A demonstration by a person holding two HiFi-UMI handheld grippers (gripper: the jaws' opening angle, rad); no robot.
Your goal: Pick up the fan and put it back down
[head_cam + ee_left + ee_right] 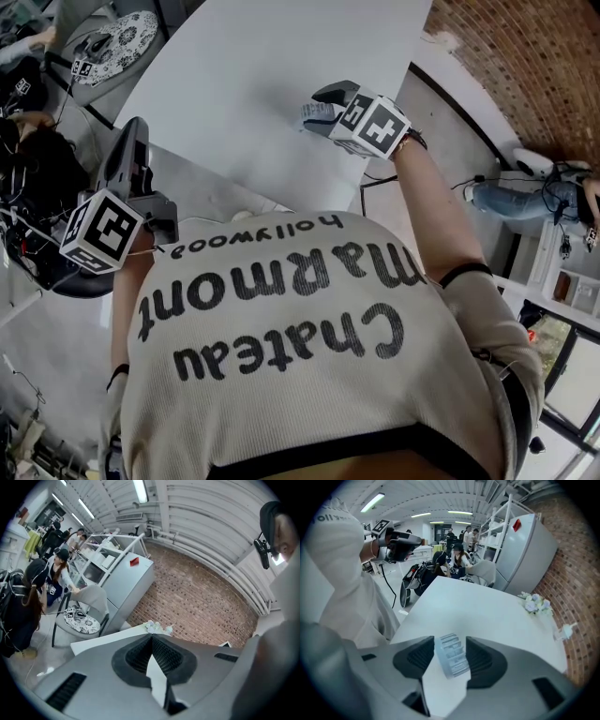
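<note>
Right gripper (450,641): jaws closed onto the fan (451,657), one pad pressed against each side. The fan sits lower centre in the right gripper view, over the near edge of the white counter (487,606). I cannot tell whether it touches the counter. Left gripper (152,637): jaws together at the tips, nothing between them.

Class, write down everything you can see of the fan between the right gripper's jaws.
The fan is small, pale blue-white and plastic-looking, with parallel ribbed slats. It sits tilted between the jaws of the right gripper, whose dark ribbed pads press both its sides. Below lies the white table; whether the fan touches it cannot be told.
</note>
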